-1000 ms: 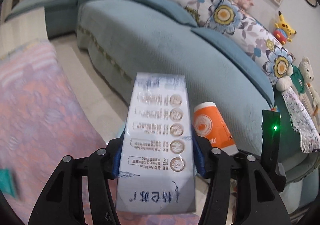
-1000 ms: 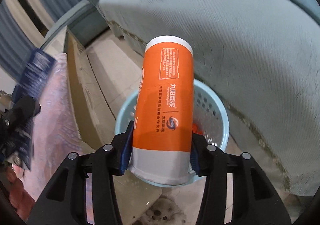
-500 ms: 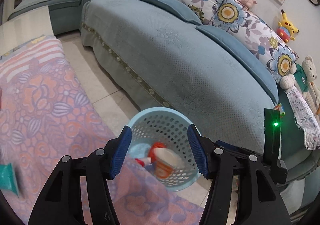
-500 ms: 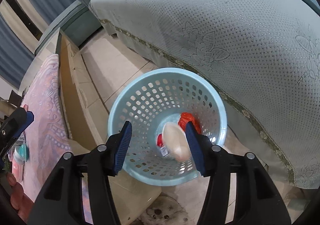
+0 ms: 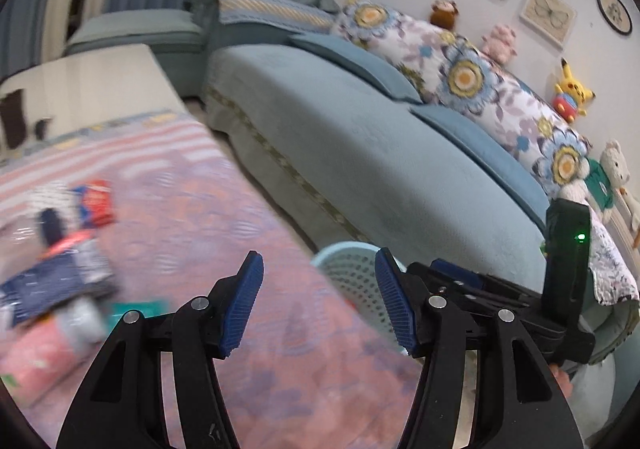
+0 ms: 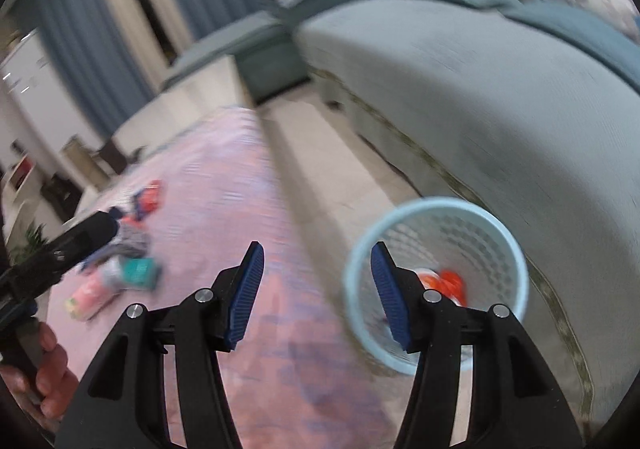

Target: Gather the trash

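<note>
My left gripper (image 5: 318,299) is open and empty above the pink patterned tablecloth (image 5: 192,209). My right gripper (image 6: 316,293) is open and empty too. The light blue perforated basket (image 6: 500,245) stands on the floor beside the table, with orange trash (image 6: 444,283) inside; its rim shows in the left wrist view (image 5: 344,249). Several pieces of trash lie blurred on the cloth: a dark blue packet (image 5: 56,281), a red-and-blue wrapper (image 5: 94,201), a teal pack (image 6: 138,271) and a pink pack (image 6: 90,295). The left gripper also shows in the right wrist view (image 6: 80,237).
A long blue-grey sofa (image 5: 380,137) with floral cushions and plush toys runs along the right. Tiled floor (image 6: 320,153) separates it from the table. Blue curtains (image 6: 80,33) hang at the back.
Both grippers let go of their items, the blue-white box and the orange tube, into the basket. Both have since swung left, back over the table toward the remaining trash.
</note>
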The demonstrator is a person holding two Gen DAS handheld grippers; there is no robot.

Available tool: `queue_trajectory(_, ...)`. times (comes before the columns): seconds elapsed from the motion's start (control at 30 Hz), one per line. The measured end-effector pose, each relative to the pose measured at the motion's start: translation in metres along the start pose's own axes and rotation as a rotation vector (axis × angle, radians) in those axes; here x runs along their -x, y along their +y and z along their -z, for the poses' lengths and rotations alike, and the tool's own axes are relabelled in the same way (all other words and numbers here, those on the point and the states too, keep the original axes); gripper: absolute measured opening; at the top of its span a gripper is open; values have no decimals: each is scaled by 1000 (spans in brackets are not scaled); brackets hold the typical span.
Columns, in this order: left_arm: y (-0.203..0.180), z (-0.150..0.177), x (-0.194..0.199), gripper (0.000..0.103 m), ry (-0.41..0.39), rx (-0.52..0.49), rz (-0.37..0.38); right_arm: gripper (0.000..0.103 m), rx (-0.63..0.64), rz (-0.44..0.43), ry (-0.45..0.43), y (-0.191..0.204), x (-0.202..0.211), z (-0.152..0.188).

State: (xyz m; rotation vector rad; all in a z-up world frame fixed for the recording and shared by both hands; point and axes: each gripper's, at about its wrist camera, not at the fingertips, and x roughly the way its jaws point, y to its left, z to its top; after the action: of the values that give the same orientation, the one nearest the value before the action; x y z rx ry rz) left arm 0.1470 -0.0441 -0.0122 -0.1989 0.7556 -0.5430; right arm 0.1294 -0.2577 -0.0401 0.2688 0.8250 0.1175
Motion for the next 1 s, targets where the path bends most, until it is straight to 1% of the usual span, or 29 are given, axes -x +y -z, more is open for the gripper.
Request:
queue_trajectory(0.07, 17, 2, 21, 60, -26, 13, -37, 52, 48, -44, -7, 28, 0, -3)
queue_trajectory(0.13, 40, 7, 47, 61, -56, 25, -106, 52, 88, -69, -5, 49, -4, -4)
queue_trajectory(0.2, 65, 13, 68, 63, -69, 49, -162, 52, 129, -86, 2, 71, -9, -3)
queue_trajectory(0.27, 87, 19, 81, 64, -71, 72, -202, 52, 171, -120, 15, 92, -17, 2)
queue_trajectory(0.3, 103, 23, 90, 65, -70, 90, -235, 52, 193, -143, 23, 105, -23, 5)
queue_trajectory(0.4, 147, 33, 106, 66, -58, 155, -295, 52, 251, -162, 52, 131, -39, 12)
queue_trajectory(0.47, 165, 36, 106, 68, -37, 179, -309, 52, 288, -187, 80, 145, -51, 17)
queue_trajectory(0.53, 185, 40, 102, 68, -7, 205, -319, 52, 337, -191, 116, 159, -69, 22)
queue_trajectory(0.57, 195, 43, 98, 68, 13, 215, -313, 52, 354, -198, 132, 164, -75, 24)
queue_trajectory(0.63, 202, 47, 90, 68, 44, 221, -309, 52, 377, -225, 174, 170, -93, 27)
queue_trajectory(0.7, 207, 50, 82, 68, 79, 222, -285, 52, 396, -233, 201, 177, -109, 26)
queue_trajectory(0.77, 208, 53, 76, 66, 116, 199, -269, 52, 401, -255, 227, 183, -123, 24)
queue_trajectory(0.87, 204, 56, 75, 65, 137, 157, -270, 52, 402, -282, 257, 188, -135, 23)
queue_trajectory(0.9, 202, 57, 76, 62, 153, 148, -258, 52, 404, -293, 269, 188, -138, 23)
queue_trajectory(0.93, 199, 59, 76, 60, 174, 137, -250, 52, 405, -298, 284, 188, -140, 25)
queue_trajectory(1.0, 191, 65, 74, 60, 222, 105, -251, 50, 412, -303, 299, 188, -139, 28)
